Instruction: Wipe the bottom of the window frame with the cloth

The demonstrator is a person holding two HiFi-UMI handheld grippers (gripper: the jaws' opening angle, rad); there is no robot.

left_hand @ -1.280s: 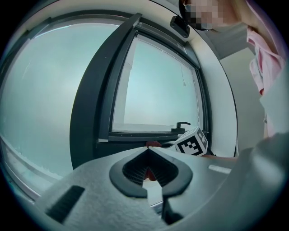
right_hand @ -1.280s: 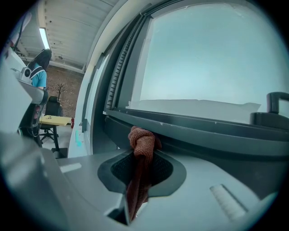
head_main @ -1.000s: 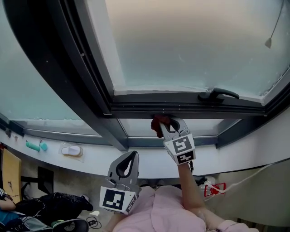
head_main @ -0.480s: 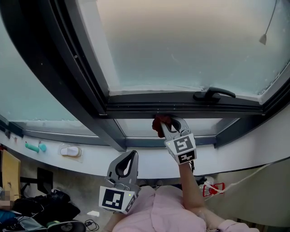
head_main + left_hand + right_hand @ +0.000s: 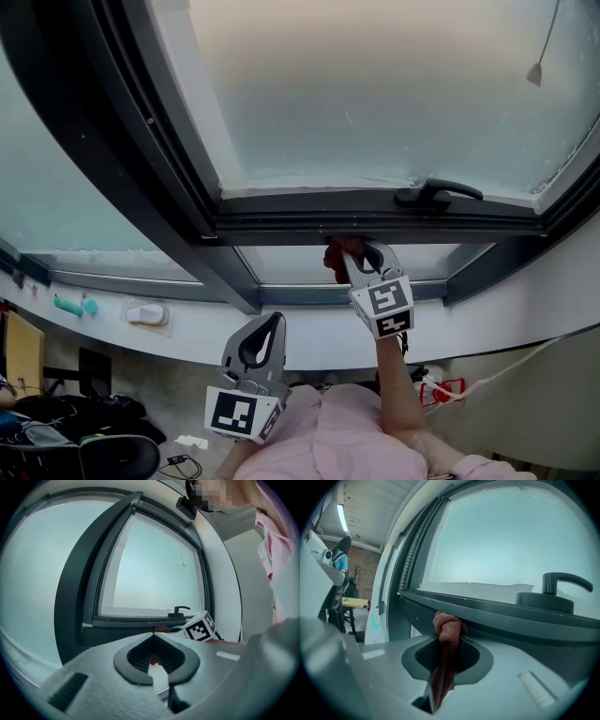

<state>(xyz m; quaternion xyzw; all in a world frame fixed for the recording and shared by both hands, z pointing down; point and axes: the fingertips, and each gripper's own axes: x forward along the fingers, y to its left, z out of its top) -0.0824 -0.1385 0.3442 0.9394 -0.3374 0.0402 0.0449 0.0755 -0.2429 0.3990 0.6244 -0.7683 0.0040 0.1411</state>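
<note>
Rust-red knotted cloth (image 5: pixel 447 626), pinched in the right claw (image 5: pixel 449 641), is touching the dark window frame (image 5: pixel 520 620) ahead; left claw (image 5: pixel 153 637) is hanging pressed together.

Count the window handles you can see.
1: a black lever handle at the bottom of the window frame, right of the reddish cloth. Others may sit outside the view.

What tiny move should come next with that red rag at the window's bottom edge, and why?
Probably slide the right gripper sideways toward the black lever handle: its fingers pinch the knotted rust-red cloth against the dark grey bottom frame rail.
</note>
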